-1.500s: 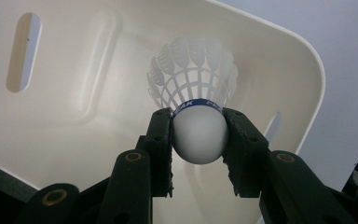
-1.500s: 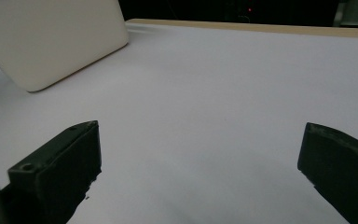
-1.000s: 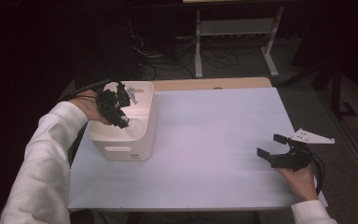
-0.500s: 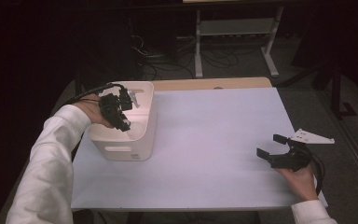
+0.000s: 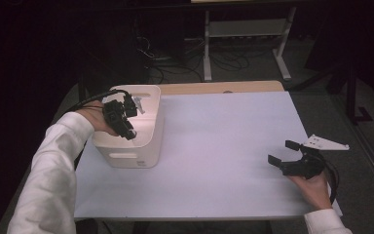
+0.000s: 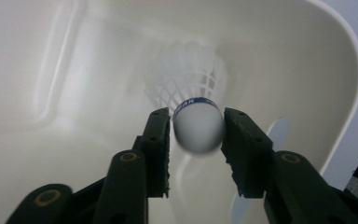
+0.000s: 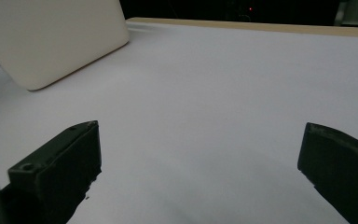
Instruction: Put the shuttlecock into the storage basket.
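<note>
Inside the white bin (image 6: 51, 93), left gripper (image 6: 198, 135) loosening around blurred shuttlecock (image 6: 198, 128); right gripper (image 7: 200, 163) gapes

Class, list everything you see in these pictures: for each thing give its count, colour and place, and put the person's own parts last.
Shuttlecock: one, white with a blue band, between the left gripper's jaws, over the inside of the bin.
Bin: one, cream, open-topped, on the table's left side.
Table: one, white top with a wooden far edge.
Stand: one, white metal frame, on the floor beyond the table.
Cables: several, dark, on the floor beyond the table.
Left gripper: one, black, over the bin; its jaws have just been opening, with the shuttlecock's cork between the pads.
Right gripper: one, black, open, low at the table's right edge.
Sleeves: two, white, at the bottom.
</note>
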{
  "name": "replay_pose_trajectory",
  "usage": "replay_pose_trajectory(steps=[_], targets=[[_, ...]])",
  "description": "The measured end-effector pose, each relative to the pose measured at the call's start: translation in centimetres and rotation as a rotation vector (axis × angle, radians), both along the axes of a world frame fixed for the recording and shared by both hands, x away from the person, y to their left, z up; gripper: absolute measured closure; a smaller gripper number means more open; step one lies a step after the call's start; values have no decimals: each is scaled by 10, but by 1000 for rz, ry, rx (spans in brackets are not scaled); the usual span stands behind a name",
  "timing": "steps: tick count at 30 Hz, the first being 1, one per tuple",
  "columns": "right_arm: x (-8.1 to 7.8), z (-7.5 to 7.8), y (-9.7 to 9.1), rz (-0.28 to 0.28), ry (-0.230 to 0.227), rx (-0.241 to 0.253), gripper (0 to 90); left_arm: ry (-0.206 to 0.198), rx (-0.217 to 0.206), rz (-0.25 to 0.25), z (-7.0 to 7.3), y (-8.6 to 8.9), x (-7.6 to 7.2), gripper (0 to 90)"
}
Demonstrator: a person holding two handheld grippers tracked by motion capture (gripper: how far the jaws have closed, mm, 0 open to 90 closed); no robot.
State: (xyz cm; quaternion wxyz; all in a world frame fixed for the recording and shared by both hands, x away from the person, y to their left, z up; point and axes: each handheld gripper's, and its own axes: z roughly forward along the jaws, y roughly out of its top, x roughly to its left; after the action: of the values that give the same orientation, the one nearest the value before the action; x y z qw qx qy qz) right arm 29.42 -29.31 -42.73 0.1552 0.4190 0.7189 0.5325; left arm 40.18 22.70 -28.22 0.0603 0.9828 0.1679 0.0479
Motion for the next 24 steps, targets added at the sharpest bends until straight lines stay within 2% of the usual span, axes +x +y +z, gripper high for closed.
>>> replay_pose_trajectory(steps=[5, 14, 20, 24], targets=[[0, 0, 0, 2, -5, -3, 0, -5, -12, -1, 2, 1, 1, 534], [0, 0, 0, 2, -4, -3, 0, -13, -61, 11, 8, 3, 1, 369], [0, -1, 0, 3, 1, -5, 0, -22, -86, 33, 14, 8, -1, 283], [0, 0, 1, 4, 0, -3, 0, -40, -95, 45, 17, 11, -1, 174]])
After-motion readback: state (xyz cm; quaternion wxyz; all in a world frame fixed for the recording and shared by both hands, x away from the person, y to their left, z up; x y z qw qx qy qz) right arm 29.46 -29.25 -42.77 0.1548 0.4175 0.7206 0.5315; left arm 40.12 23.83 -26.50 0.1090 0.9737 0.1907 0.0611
